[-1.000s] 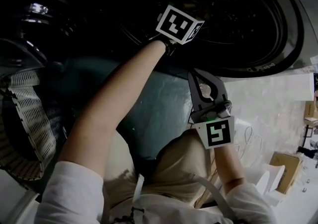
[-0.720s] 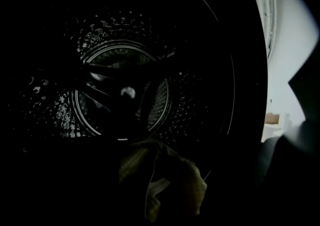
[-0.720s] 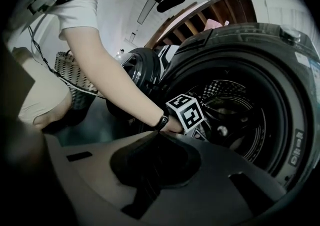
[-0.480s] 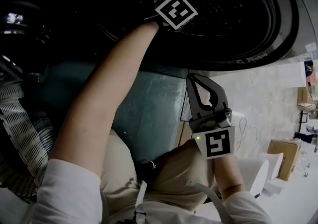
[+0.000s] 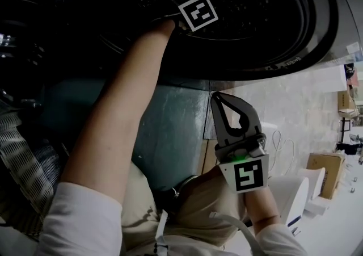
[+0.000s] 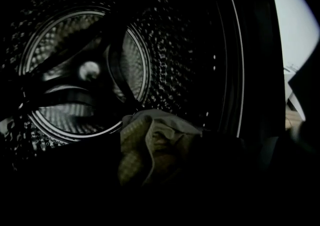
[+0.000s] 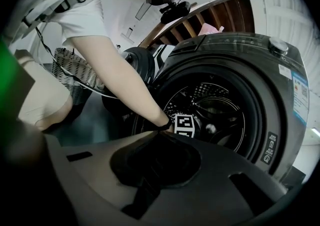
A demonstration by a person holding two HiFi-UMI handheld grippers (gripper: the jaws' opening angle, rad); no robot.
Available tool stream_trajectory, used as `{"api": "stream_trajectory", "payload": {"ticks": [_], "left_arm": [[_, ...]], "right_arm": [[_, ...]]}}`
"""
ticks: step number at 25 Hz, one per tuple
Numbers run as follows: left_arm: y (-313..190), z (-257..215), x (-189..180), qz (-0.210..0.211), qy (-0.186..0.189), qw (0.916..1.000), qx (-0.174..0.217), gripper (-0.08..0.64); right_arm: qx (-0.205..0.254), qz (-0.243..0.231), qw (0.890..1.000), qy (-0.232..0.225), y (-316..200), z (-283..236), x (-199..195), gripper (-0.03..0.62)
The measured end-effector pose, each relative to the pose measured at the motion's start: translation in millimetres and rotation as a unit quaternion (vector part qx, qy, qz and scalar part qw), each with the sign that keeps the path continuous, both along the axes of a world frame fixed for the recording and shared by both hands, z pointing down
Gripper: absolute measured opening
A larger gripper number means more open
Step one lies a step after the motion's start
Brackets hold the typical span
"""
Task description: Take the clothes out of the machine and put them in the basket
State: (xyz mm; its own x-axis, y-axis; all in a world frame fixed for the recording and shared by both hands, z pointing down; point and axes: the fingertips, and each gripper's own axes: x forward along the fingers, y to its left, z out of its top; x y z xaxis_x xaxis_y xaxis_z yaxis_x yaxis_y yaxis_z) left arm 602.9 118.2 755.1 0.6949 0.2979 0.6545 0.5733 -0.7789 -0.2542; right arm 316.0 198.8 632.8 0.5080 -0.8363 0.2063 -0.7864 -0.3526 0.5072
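left gripper (image 5: 195,13) is deep in the washing machine (image 7: 272,84), arm through the door opening. Its view is very dark: jaws read only as black shapes either side of the frame bottom, looking spread, with the garment (image 6: 155,140) in the gap at 6 o'clock. Not clamped yet as far as I can tell

right gripper (image 5: 218,100) is parked outside below the door, jaws pressed together, nothing in them

the garment is olive-ish fabric with a fine check, crumpled on the drum (image 6: 85,69) floor near the door lip. Expect it soft and light with no stiff edge, and possibly damp, so it would cling and drag. I'd take a raised fold at the top of the heap, biting deep so it doesn't slip out on the pull, and watch for snagging on the door lip

view differences: only the left gripper view shows the cloth and the perforated drum wall. The head view shows just the marker cube against black, plus the laundry basket (image 5: 25,152) at 9 o'clock. The right gripper view gives the whole machine front, with the basket behind the person at 10 o'clock, well apart from the door
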Motion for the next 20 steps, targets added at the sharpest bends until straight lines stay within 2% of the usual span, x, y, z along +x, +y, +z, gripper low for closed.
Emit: {"api": "stream_trajectory", "payload": {"ticks": [3,5,10,12,14,17,20], "left_arm": [[-1,16,3,-0.001,-0.036,0.9988,0.033,0.506],[-4,24,2,-0.008,-0.059,0.9969,0.051,0.467],[-9,29,-2,-0.026,-0.068,0.9947,0.073,0.17],[-8,27,-4,-0.028,-0.057,0.9947,0.081,0.104],[-5,19,-3,-0.03,-0.03,0.996,0.079,0.069],[-6,-3,-4,-0.051,0.017,0.9981,0.031,0.054],[-9,-29,-14,-0.065,0.06,0.9958,-0.026,0.05]], "right_arm": [[0.001,0.004,1.0,0.005,7,-3,0,0.014],[0.001,0.008,1.0,0.006,14,-4,0,0.014],[0.009,0.014,1.0,0.008,25,-9,1,0.014],[0.011,0.012,1.0,0.008,26,-10,1,0.014],[0.015,0.008,1.0,0.007,24,-10,1,0.014],[0.018,0.0,1.0,0.004,18,-8,1,0.014],[0.024,-0.008,1.0,0.001,8,-7,-1,0.014]]}}
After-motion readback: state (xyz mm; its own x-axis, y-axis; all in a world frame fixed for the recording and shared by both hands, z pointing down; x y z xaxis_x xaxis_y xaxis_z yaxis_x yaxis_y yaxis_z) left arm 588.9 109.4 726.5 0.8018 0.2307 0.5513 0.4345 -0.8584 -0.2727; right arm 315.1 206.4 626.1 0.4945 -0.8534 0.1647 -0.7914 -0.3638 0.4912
